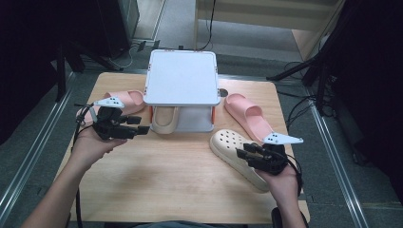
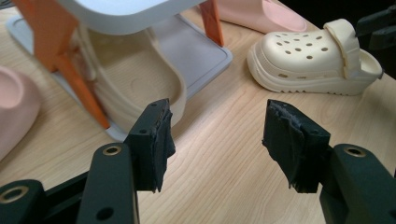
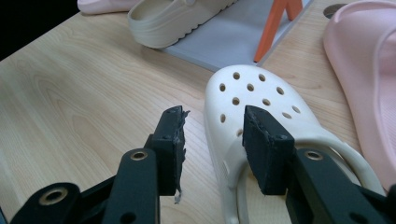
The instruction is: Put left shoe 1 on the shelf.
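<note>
while the right gripper [image 3: 212, 140] hovers at the side wall of the cream perforated foam clog [image 1: 233, 149], its jaws stand apart, one over the bare wooden worktop [image 1: 166, 180] and one over the clog's upper, gripping nothing. the clog lies on the worktop's right front, just beside a pink rubber slide sandal [image 1: 247, 114]. the left gripper [image 2: 217, 140] hangs released over bare wood before the white two-tier shoe rack with orange legs [image 1: 180, 78], whose lower shelf holds a second cream clog [image 2: 135, 79]. another pink slide sandal [image 1: 121, 100] lies left of the rack.
</note>
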`<state>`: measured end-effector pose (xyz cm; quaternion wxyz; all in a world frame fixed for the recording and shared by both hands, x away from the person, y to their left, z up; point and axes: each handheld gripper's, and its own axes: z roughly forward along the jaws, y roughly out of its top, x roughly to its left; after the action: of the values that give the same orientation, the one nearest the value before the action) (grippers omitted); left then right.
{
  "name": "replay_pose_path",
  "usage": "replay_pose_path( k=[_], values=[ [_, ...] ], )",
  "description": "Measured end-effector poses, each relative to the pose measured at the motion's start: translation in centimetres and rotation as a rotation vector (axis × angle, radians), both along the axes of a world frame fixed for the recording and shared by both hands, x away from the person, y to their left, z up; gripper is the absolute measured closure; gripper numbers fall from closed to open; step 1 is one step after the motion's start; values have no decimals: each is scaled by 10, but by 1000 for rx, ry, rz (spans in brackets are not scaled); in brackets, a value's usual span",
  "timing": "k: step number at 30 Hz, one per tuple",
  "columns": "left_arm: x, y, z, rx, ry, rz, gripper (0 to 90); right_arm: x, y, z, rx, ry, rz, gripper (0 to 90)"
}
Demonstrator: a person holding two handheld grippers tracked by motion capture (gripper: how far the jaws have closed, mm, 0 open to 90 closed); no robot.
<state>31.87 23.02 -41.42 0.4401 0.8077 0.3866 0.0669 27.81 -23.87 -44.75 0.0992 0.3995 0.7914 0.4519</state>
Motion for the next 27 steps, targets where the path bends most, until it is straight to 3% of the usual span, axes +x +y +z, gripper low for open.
replay_pose_path(
  k=[4,15,21,23,24,27],
  values=[
    [5,-8,-4,16,2,-25,419,-4,-6,-5,-24,29,-40,593],
    [12,-26,-9,29,-11,-72,423,1,1,-25,-62,108,-56,600],
    [13,-28,-12,34,-5,-74,427,13,14,-33,-102,125,-41,642],
    [12,-28,-12,36,-5,-71,428,17,18,-37,-115,147,-31,695],
    [12,-27,-13,37,-5,-69,429,18,19,-38,-125,154,-37,765],
    [11,-27,-14,38,-2,-66,439,20,17,-37,-114,166,-49,771]
  ],
)
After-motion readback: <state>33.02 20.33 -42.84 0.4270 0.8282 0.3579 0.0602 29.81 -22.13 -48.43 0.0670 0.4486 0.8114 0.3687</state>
